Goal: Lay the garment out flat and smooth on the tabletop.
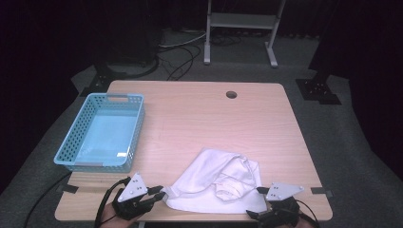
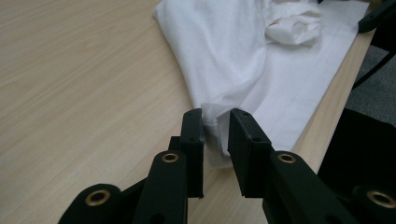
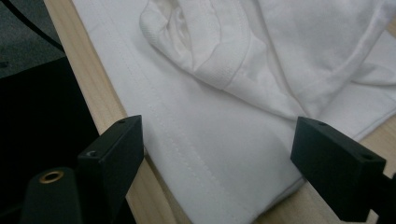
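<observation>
Lying crumpled in the lower centre of the high view, the white shirt [image 1: 216, 183] rests on the wooden tabletop [image 1: 199, 114], its lower hem reaching the near edge. The left gripper [image 1: 159, 194] sits at the lower left of that view, its tips at the shirt's left corner. In the left gripper view, the left gripper's [image 2: 217, 135] jaws stand narrowly apart with a raised fold of the shirt [image 2: 233, 60] between them; the fold touches the left jaw, while a gap shows beside the right jaw, so the pads do not clamp it. The right gripper [image 1: 261, 202] sits at the lower right of the high view, at the shirt's right corner. In the right gripper view, the right gripper's [image 3: 217, 158] jaws stand wide apart, straddling the flat hem of the shirt [image 3: 210, 135] without touching it. A light blue plastic basket [image 1: 71, 137] stands at the left side of the tabletop, well apart from the shirt.
</observation>
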The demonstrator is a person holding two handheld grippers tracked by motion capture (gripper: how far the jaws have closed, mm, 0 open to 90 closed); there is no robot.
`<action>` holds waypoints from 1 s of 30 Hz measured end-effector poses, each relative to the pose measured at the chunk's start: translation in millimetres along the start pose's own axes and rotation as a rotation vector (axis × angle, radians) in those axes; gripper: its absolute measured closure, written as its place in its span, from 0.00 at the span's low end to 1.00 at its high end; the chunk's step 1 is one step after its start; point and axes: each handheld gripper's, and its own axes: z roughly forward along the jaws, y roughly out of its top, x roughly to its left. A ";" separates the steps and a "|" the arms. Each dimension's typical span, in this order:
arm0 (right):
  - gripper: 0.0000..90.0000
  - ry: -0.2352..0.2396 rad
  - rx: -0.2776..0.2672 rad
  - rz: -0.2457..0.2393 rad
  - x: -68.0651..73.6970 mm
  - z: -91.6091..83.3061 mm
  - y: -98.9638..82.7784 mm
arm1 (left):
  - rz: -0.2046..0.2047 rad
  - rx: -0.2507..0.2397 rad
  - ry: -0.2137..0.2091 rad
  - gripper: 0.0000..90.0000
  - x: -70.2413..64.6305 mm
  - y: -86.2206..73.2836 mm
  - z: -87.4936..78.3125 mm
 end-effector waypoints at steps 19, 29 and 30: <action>0.18 -0.001 -0.007 0.001 0.2 0.2 -0.7 | 0.161 -0.021 -0.156 0.75 -21.8 28.5 31.7; 0.18 0.001 -0.007 0.000 -0.1 0.1 -0.8 | 0.163 0.103 -0.174 0.74 -21.3 12.6 46.6; 0.18 0.002 -0.007 0.000 -0.1 0.1 -0.8 | 0.155 0.106 -0.165 0.74 -19.0 10.5 45.3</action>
